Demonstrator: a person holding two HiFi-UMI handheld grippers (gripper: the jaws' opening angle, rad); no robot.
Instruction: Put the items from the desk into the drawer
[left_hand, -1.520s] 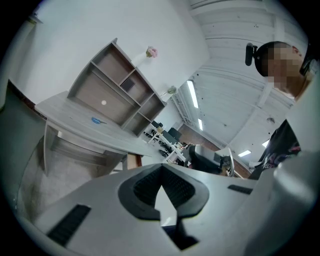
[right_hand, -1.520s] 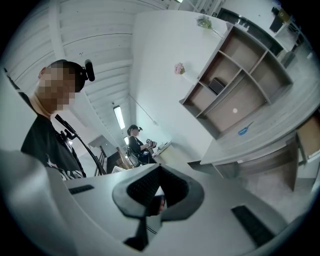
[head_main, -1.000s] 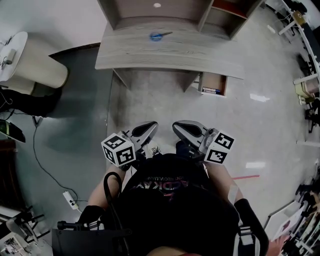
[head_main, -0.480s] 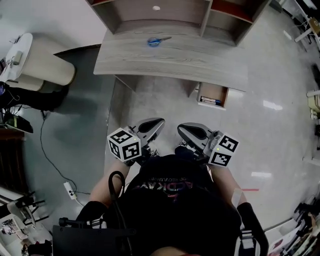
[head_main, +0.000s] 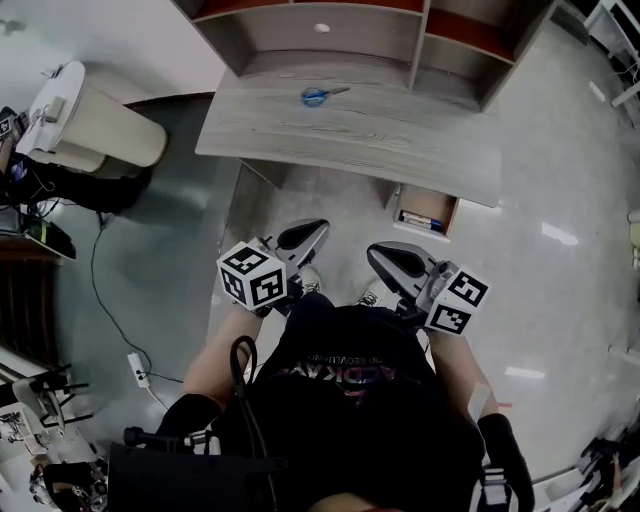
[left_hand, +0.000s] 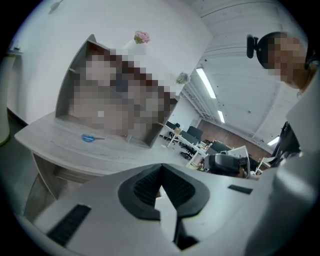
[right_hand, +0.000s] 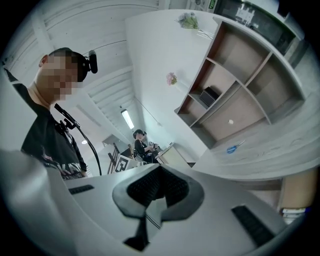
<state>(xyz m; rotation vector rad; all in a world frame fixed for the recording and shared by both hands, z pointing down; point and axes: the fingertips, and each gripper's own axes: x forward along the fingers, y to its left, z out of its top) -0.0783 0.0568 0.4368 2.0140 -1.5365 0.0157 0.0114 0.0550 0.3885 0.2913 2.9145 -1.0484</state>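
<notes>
So, both tools are parked at the person's torso, well short of the desk (head_main: 400, 140). The left gripper (head_main: 302, 238) has its jaws together with nothing between the pads; the right gripper (head_main: 394, 262) is the same, closed and empty.

Only one loose item shows on the desktop: the blue scissors (head_main: 318, 96). They lie straight ahead and a bit left of centre, deep on the top, near the foot of the hutch (head_main: 420, 40).

- Long axis runs roughly left to right across the desk, handles on the left, blades pointing right and tilted slightly toward the hutch.
- The left gripper is nearer, almost in line with them. The right one would have to cross over.
- The drawer (head_main: 431, 201) is pulled out under the right part of the desk, on the right gripper's side. A marker-like item (head_main: 420, 219) already lies in it.

My read: step in, open the left jaws, and close across the scissors' narrow width.

Clearance:
- Bare desktop all round the scissors, and open floor up to the desk's front edge.
- The hutch sits close behind them, so approach from the front or from above.
- A pale bin (head_main: 100, 130) stands off to the left, out of the path.
</notes>
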